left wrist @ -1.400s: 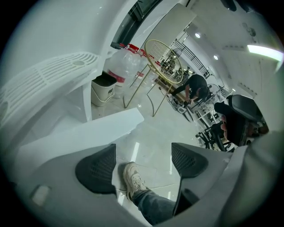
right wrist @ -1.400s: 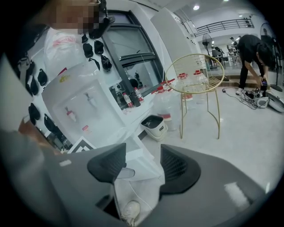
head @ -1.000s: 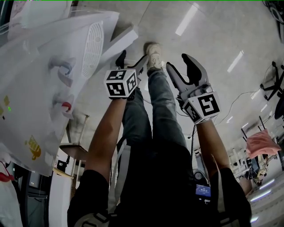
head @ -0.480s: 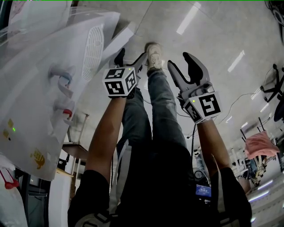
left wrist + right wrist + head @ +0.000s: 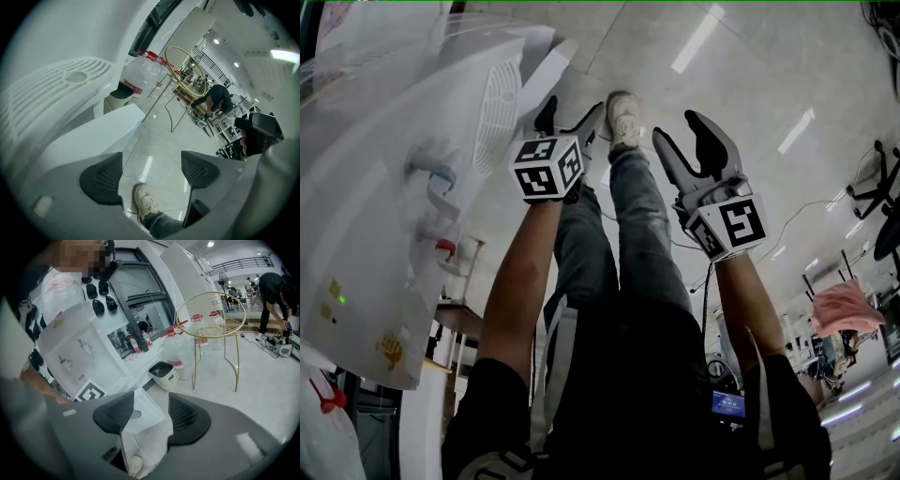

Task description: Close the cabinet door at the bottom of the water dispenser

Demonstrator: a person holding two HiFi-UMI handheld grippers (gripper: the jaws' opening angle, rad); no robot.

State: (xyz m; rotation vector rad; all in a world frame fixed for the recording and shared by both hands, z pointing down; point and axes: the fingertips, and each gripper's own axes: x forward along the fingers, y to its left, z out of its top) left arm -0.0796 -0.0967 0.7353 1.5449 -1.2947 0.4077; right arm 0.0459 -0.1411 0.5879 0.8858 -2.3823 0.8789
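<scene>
A person's left tool (image 5: 575,112), jaws spread and empty, hangs just beside the open cabinet door (image 5: 548,77) at the foot of the white water dispenser (image 5: 394,178), seemingly placed to push it shut. The right tool (image 5: 678,129), half spread and holding nothing, hangs apart above the floor (image 5: 750,84).

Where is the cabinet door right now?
In the head view, the cabinet door stands open at the upper left, sticking out from the water dispenser, just beyond the left gripper and left of the shoe.

Water dispenser (image 5: 384,216) glossy wht plastic; floor (image 5: 769,56) polished.
</scene>
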